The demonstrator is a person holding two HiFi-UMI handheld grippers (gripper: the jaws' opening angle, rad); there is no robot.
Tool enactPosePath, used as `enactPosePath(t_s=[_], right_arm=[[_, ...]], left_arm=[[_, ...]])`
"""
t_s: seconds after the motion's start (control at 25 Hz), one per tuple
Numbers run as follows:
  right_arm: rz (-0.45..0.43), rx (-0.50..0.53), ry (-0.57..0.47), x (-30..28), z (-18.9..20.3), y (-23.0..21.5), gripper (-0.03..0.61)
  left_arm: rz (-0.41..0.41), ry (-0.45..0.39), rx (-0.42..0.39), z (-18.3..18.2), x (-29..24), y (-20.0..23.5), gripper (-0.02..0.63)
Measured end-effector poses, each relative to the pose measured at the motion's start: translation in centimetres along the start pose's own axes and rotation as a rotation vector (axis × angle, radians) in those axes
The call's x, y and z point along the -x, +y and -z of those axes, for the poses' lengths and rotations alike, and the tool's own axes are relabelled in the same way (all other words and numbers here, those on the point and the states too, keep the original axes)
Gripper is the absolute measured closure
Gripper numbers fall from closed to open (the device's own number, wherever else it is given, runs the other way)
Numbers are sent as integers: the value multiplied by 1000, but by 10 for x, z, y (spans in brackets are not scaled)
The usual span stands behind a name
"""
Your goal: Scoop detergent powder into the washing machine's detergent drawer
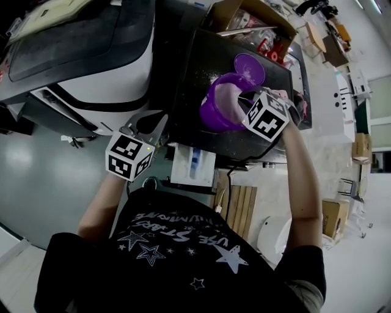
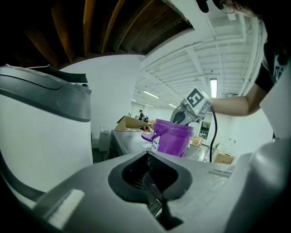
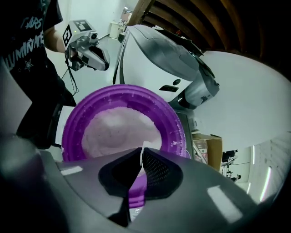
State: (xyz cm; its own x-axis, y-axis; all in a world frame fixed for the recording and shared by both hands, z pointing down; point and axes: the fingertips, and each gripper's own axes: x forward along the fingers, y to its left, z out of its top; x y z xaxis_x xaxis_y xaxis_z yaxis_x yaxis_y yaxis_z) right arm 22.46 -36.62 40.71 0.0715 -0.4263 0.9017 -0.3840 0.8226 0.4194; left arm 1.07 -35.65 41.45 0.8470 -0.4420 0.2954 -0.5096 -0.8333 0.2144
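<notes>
Pale workshop floor surrounds a dark machine top [image 1: 201, 122], where the purple bucket [image 1: 215, 107] of detergent powder [image 3: 116, 129] stands near the middle. Its lid [image 1: 249, 68] lies just behind it toward the far edge. The right gripper [image 3: 141, 157] hangs over the bucket's mouth, jaws closed on a thin purple scoop handle [image 3: 135, 193]; the scoop's bowl is hidden. The left gripper [image 2: 154, 193] is held off the top's near left corner, jaws together and empty. What looks like the detergent drawer [image 1: 192, 166] juts out white below the near edge. Spillage is the likely trouble: a heaped scoop carried over the rim could shed powder, or tip if the handle twists in the jaws. A white washing machine [image 1: 91, 67] stands to the left and a cardboard box [image 1: 244, 18] at the far edge, while a cable [image 1: 228, 178] dangles beside the drawer, close to the scoop's likely path.
</notes>
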Motion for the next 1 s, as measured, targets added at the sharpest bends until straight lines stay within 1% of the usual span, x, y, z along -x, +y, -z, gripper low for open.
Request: enactPosePath(t_s=[0.16,0.28,0.44,0.68,0.88,1.0], right_arm=[[-86,-14,24,-2,2,12,541],[-156,-45,32,-2,4,19,541],[-221,-71,33,-1,6,24,541],[-324,-83,59,1,8,32,541],[-433,-80,70,5,6,41,540],[-474,-94,76,6,5,43,540]], left_arm=[[11,1,3,2,-1,-3,614],[16,3,6,4,-1,-3,614],[24,9,13,8,-1,-4,614],[42,16,6,10,0,-5,614],[64,29,7,13,2,-5,614],[84,37,12,16,3,-7,614]])
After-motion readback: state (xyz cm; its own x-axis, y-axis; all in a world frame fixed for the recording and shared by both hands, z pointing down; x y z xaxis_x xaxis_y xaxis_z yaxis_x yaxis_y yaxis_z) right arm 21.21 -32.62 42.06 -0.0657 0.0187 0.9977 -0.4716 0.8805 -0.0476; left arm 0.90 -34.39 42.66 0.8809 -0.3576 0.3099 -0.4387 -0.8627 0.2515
